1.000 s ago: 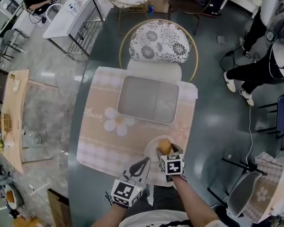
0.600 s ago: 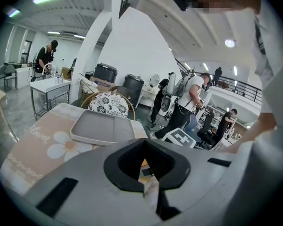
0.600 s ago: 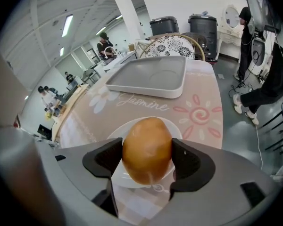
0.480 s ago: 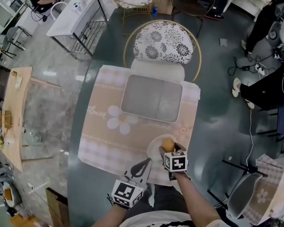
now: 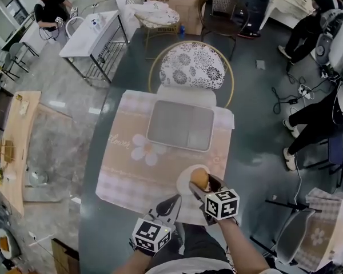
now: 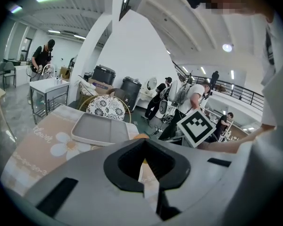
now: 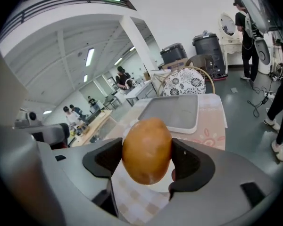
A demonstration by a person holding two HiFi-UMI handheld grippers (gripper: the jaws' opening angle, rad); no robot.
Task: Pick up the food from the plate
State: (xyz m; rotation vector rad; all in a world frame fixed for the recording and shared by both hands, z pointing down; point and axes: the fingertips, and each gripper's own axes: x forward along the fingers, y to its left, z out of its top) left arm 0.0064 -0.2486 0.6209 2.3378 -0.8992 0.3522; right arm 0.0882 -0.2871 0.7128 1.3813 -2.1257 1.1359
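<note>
The food (image 5: 199, 178) is a smooth, golden-brown, egg-shaped piece. My right gripper (image 5: 201, 186) is shut on it over the small white plate (image 5: 184, 182) at the near right of the placemat. In the right gripper view the food (image 7: 147, 149) fills the gap between the two dark pads, with the plate (image 7: 163, 185) showing below it. My left gripper (image 5: 172, 202) hovers at the placemat's near edge, left of the plate, shut and holding nothing. In the left gripper view its jaws (image 6: 144, 174) meet, and the right gripper's marker cube (image 6: 196, 127) shows at the right.
A grey rectangular tray (image 5: 180, 125) lies on the pink flowered placemat (image 5: 126, 158) beyond the plate. A chair with a patterned cushion (image 5: 191, 66) stands at the dark table's far side. People, chairs and tables stand around the room.
My right gripper has shifted a little right and toward me with the food between its jaws. The left gripper has hardly moved. The head camera has tipped up slightly.
</note>
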